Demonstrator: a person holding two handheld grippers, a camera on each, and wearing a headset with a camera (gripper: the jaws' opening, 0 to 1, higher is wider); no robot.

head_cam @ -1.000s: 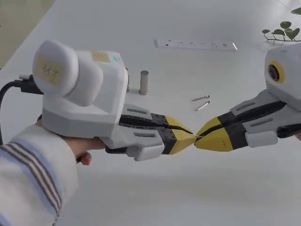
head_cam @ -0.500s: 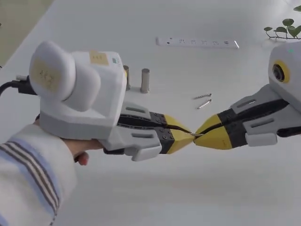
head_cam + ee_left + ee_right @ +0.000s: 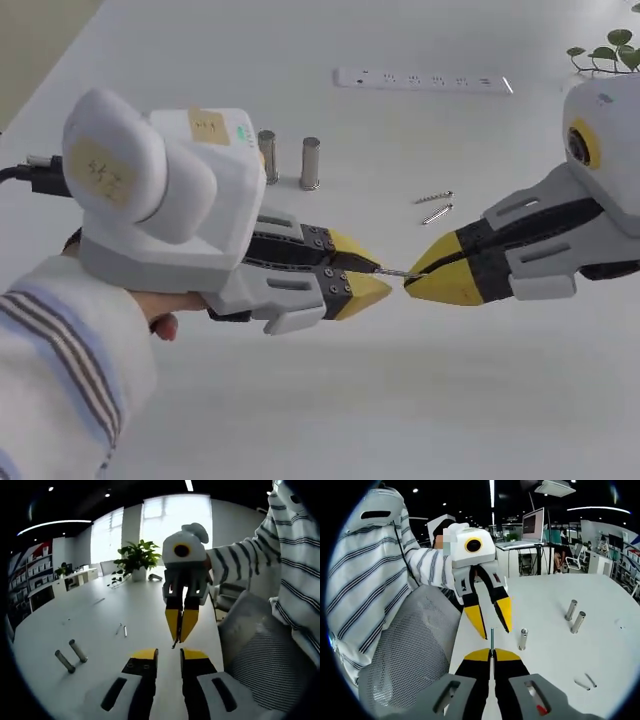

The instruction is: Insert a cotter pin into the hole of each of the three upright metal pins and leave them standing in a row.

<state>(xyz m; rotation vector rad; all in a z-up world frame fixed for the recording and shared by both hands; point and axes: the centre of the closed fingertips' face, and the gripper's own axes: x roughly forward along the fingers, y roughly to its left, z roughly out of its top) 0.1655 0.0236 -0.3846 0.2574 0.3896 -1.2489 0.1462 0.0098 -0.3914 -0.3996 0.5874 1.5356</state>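
Right gripper [image 3: 416,278] clenched on thin metal cotter pin [image 3: 396,272]; left gripper [image 3: 374,280] released, jaws apart at pin's tip; white worktop [image 3: 400,410] spreads wide beneath.

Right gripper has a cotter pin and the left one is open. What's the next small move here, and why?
Probably draw the right gripper back and swing it toward the nearest upright metal pin, lining the cotter pin up with its hole. Its jaws are shut on the cotter pin, while the left gripper stands open around the tip without clamping it.
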